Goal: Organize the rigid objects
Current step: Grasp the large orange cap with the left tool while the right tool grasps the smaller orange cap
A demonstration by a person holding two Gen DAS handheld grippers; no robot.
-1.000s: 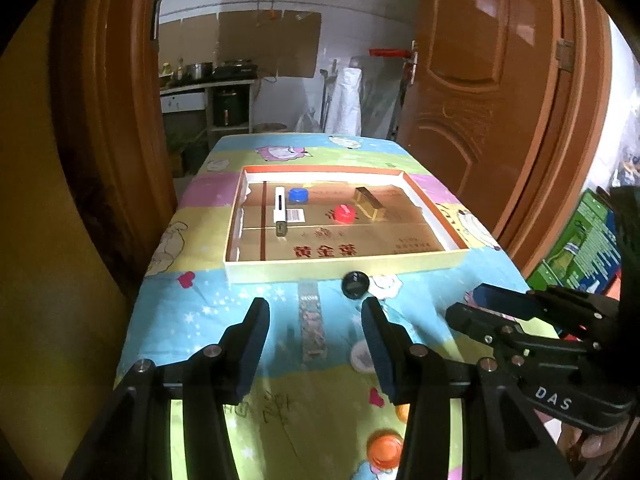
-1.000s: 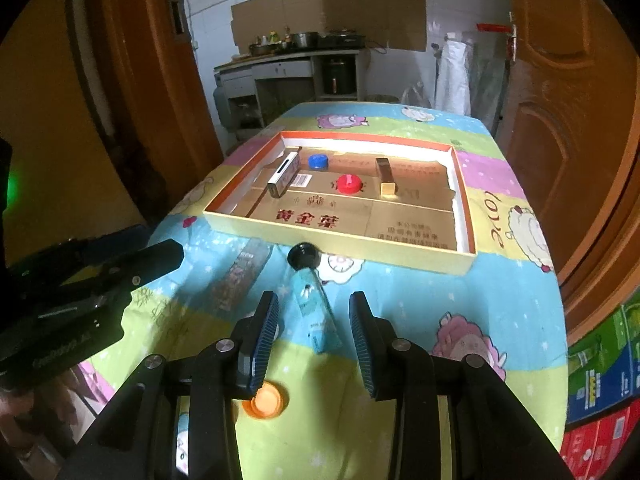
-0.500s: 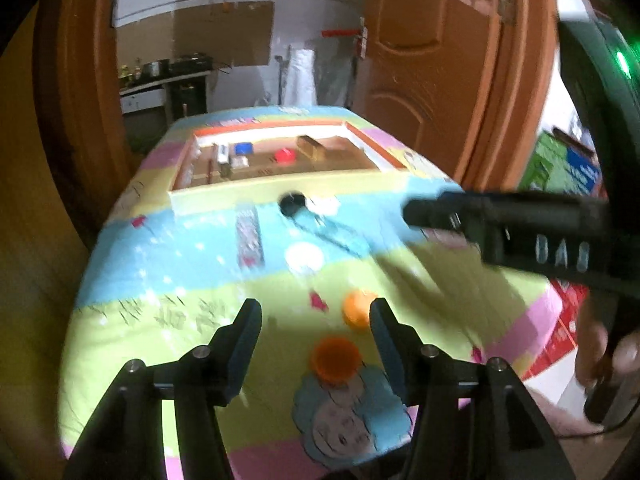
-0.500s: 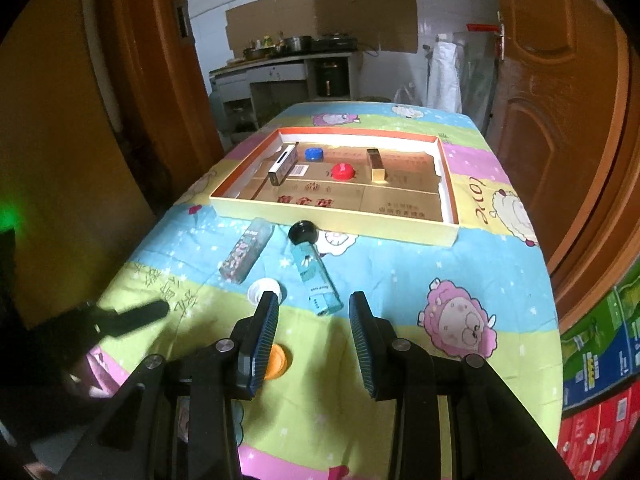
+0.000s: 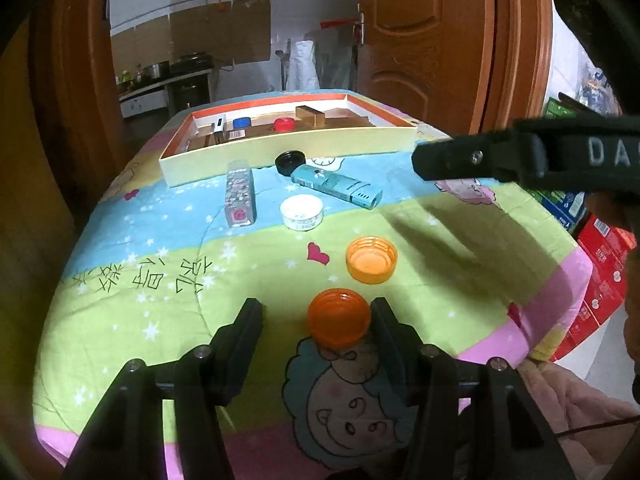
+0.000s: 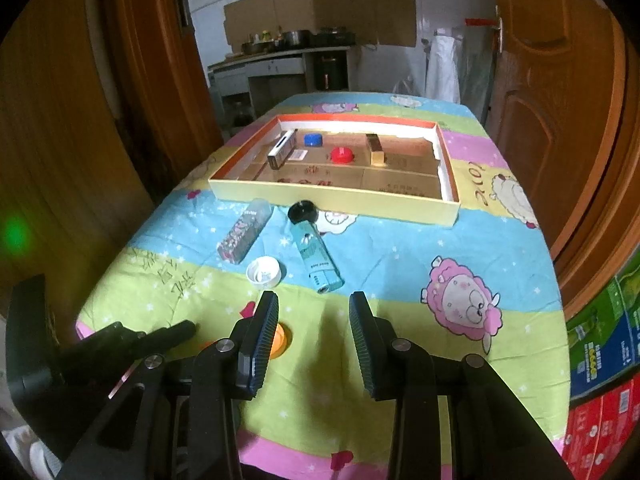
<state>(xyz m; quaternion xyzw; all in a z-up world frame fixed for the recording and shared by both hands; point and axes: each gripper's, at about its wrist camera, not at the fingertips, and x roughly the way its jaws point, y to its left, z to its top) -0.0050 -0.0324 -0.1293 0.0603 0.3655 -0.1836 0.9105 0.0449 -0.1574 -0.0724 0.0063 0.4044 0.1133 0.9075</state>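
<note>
We had our left gripper closing, jaws wide around the small domed orange plastic bottle cap near the table's front edge: light, stiff, slick, best pinched across its ribbed rim. Our right gripper hung part-open, empty.

Wooden doors, kitchen counter with perhaps pots, stacked cartons

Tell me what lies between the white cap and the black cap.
In the left wrist view, the teal box lies between the white cap and the black cap.
</note>
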